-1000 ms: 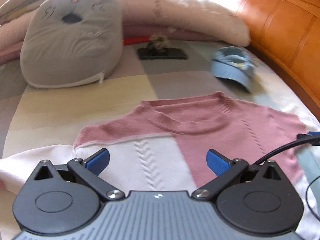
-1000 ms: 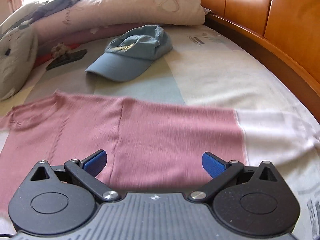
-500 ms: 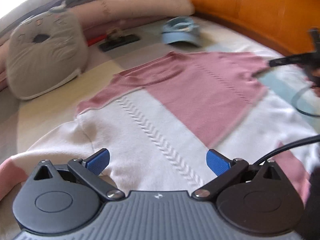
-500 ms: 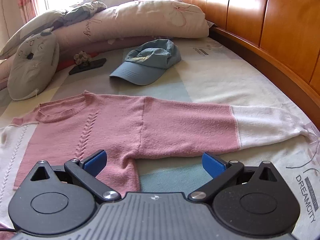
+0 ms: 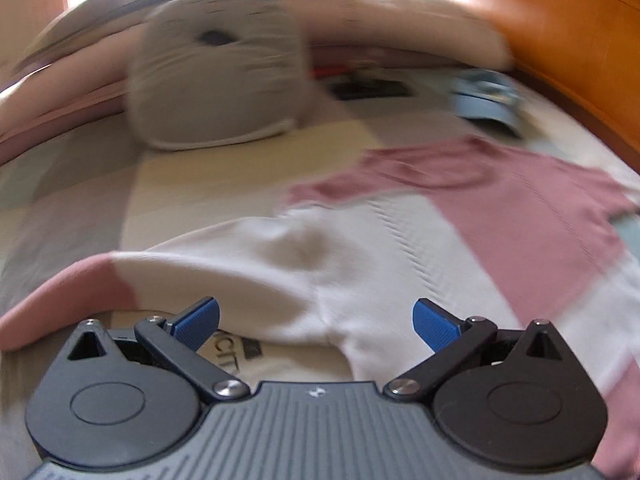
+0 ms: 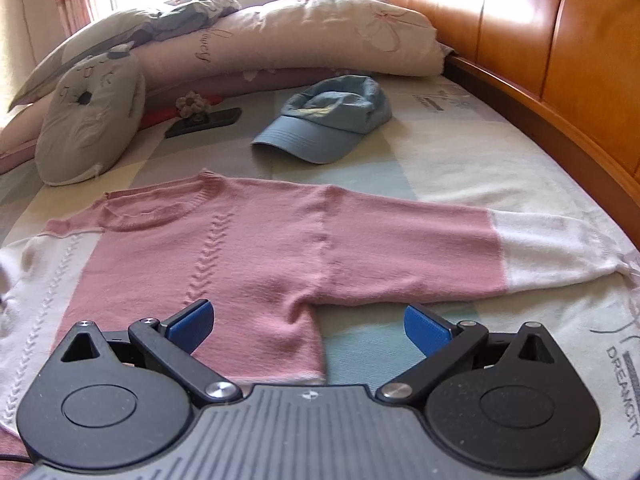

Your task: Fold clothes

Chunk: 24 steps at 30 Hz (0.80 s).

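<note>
Since the earlier frame, you swung the left gripper leftward, and its view was blurred by that motion; the white near sleeve with its pink cuff now lay just ahead of its fingers. You held the right gripper almost where it was, over the sweater's right side edge below the armpit.

Both grippers had their blue pads set wide apart, with nothing between them.

The pink-and-white knit sweater lay flat, front up, on the checked bedsheet. Its right sleeve stretched out to the right, pink up to a white cuff end. Its left sleeve curved toward the near left.

Beyond the collar, a light blue cap rested apart from the sweater. A grey cat-face cushion stood at far left, beside a dark phone. Long pillows lined the far edge against the wooden headboard.
</note>
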Each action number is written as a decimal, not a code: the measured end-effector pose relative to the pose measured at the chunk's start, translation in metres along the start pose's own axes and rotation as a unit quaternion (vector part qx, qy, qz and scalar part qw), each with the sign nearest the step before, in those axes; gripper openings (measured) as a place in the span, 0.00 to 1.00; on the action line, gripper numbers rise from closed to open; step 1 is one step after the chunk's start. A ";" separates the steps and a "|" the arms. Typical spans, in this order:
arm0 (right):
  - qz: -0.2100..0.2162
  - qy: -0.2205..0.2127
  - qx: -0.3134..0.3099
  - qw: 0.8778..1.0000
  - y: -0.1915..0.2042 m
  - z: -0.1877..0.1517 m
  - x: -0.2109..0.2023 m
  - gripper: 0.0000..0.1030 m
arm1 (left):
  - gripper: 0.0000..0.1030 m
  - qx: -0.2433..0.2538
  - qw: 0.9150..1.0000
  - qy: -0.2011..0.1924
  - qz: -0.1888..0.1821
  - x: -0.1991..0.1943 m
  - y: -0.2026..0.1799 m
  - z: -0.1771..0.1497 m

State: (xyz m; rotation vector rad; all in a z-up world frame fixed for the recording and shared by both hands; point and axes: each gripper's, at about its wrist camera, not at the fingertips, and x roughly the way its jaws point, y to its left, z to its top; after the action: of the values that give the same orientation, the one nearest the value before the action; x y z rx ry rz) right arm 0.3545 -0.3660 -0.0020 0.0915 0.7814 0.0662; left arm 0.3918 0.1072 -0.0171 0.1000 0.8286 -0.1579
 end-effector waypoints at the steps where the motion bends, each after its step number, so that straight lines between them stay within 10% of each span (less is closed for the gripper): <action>1: 0.006 -0.003 -0.002 1.000 0.003 0.001 0.000 1.00 | 0.99 -0.016 1.000 0.000 0.012 0.010 -0.002 0.002; 8: 0.016 -0.006 0.002 1.000 0.009 0.006 0.015 1.00 | 0.99 -0.087 0.996 0.001 0.013 0.051 -0.030 0.018; 24: 0.003 -0.051 0.041 0.998 -0.066 0.030 0.091 1.00 | 0.99 -0.059 0.997 0.002 -0.049 0.089 -0.091 0.013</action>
State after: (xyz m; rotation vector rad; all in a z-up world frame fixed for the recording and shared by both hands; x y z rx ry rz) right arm 0.4419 -0.4253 -0.0510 0.1744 0.6815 0.0347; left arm 0.4437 0.0065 -0.0765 -0.0512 0.8452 -0.2007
